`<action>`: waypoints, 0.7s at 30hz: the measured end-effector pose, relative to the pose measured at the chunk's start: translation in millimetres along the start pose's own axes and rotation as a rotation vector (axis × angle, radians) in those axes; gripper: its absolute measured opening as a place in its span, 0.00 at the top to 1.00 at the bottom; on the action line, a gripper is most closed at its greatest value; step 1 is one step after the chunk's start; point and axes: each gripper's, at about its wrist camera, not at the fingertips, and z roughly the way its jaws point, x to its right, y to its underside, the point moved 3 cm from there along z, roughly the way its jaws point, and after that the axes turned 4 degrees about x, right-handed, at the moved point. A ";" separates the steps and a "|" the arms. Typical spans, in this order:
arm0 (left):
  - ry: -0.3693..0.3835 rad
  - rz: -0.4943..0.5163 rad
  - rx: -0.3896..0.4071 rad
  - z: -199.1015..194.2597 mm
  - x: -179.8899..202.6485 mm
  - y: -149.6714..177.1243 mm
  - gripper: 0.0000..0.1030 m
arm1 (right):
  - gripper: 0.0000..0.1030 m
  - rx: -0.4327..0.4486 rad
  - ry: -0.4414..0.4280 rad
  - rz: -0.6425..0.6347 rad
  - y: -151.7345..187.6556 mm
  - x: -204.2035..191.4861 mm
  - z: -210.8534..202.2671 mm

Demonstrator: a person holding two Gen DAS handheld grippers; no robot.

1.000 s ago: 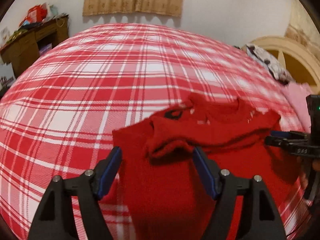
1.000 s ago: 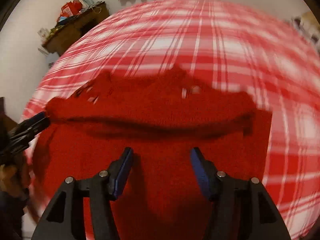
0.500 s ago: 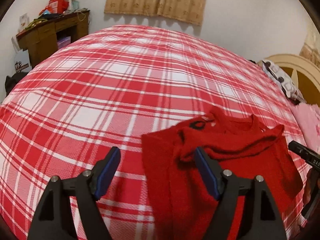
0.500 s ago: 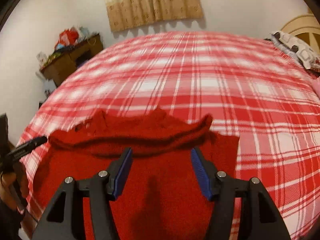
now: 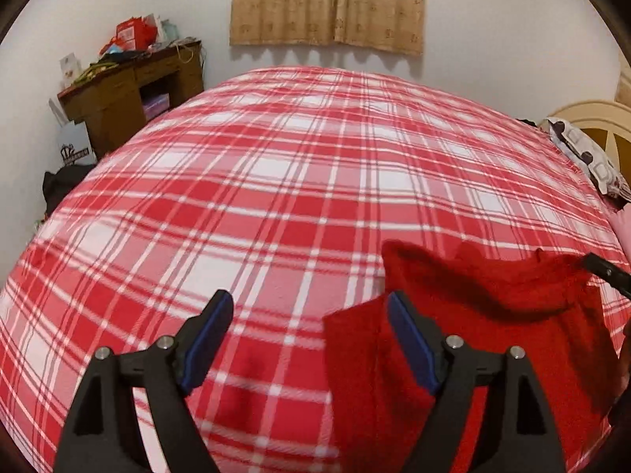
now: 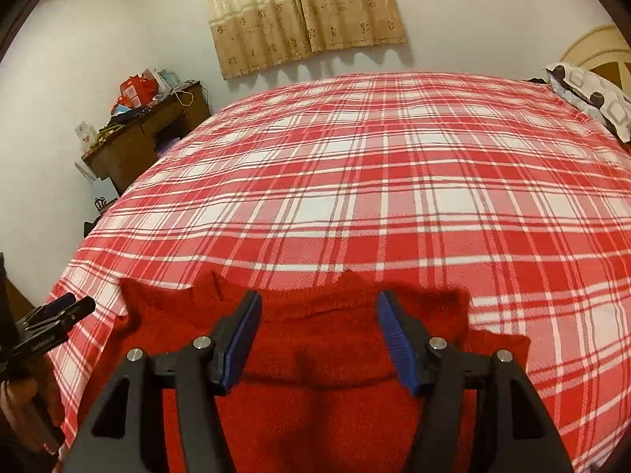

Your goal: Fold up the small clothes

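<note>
Red knitted sweater (image 6: 315,354) lies half-folded on the plaid bed (image 6: 355,181) below both empty grippers, left gripper (image 5: 307,339) just widened, right gripper (image 6: 315,339) apart, fold released.

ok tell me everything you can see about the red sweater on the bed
The red sweater is a small, fuzzy knit in solid red. It lies on the red-and-white plaid bedspread, near its close edge, with one layer folded over into a thick ridge across it. Its neckline points toward the far wall. Neither the left gripper nor the right gripper grips it; both stand open over it.
</note>
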 end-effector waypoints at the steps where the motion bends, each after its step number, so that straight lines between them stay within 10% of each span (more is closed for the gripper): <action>1: 0.010 -0.006 0.000 -3.7 -1.6 4.2 0.20 | 0.40 -0.002 -0.001 -0.018 5.4 -0.1 -6.0; 14: 0.313 0.060 0.008 -83.9 31.3 99.3 0.20 | 0.40 0.011 0.018 0.067 85.1 65.8 -105.0; 21: 0.360 0.058 -0.005 -77.1 48.6 104.8 0.29 | 0.49 -0.035 0.035 0.062 99.2 75.7 -103.0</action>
